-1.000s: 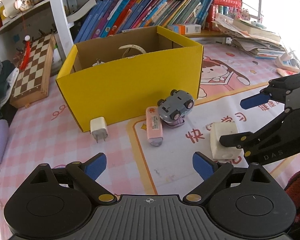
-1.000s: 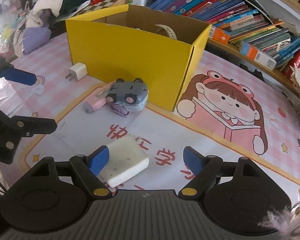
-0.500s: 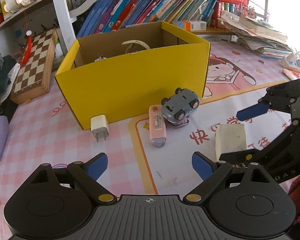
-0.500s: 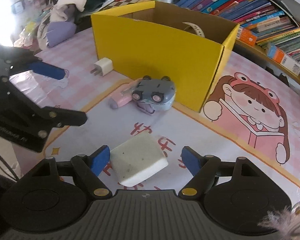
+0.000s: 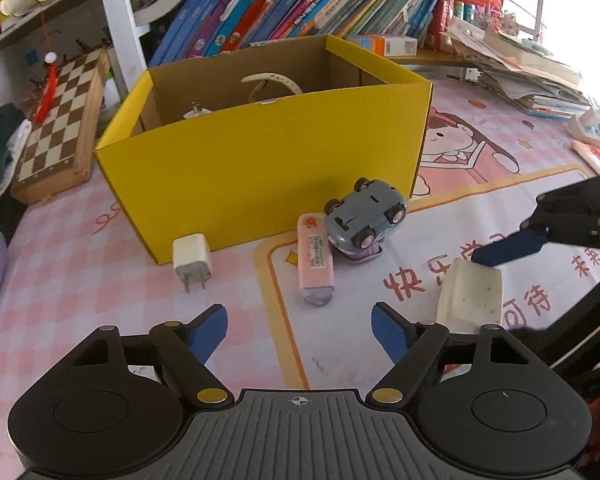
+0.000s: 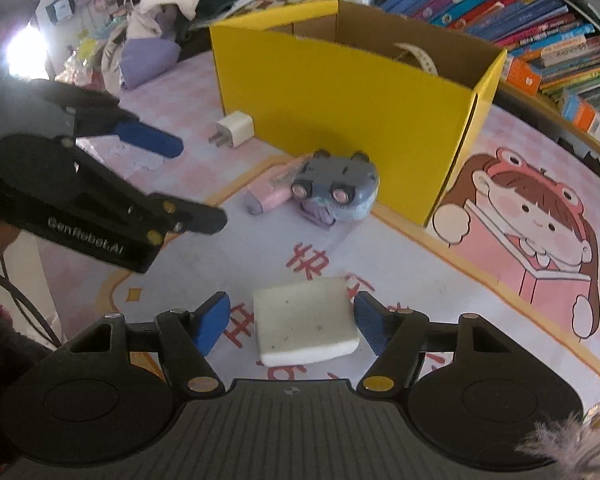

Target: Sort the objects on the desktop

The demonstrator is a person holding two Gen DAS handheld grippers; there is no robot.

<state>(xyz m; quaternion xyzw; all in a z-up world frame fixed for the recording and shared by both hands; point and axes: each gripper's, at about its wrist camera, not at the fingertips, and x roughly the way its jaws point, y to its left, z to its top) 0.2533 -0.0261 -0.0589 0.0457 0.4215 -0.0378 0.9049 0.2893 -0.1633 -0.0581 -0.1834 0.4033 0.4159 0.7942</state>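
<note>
Right gripper (image 6: 292, 326) sits low over the mat, fingers spread wide and straddling the white eraser block (image 6: 306, 326). Blue pads (image 6: 212, 322) flank it on both sides, with a visible gap on the left; on the right I can't tell whether the pad touches. Not clamped. In the left wrist view only one blue pad of that gripper shows, at the block's (image 5: 472, 296) far top edge; the other finger is hidden behind the block and the left gripper's body.

Left gripper (image 5: 300, 326) hovers above the mat, pointed at the yellow box (image 5: 268, 184), fingers apart, nothing between them. From the right wrist view it (image 6: 200, 184) comes in from the left, tilted, above the mat.

The eraser lies flat on the printed mat (image 6: 400, 264), well in front of the box. Grey toy car (image 5: 364, 214) lies upside down, wheels up, on something purple that is mostly hidden. Pink rectangular item (image 5: 315, 266) lies just beside the car; its label is unreadable. White charger plug (image 5: 192, 262) lies near the box's front corner.

Inside the box, a cream strap (image 5: 272, 82) and a white item (image 5: 196, 112), both partly cut off by the front wall.
</note>
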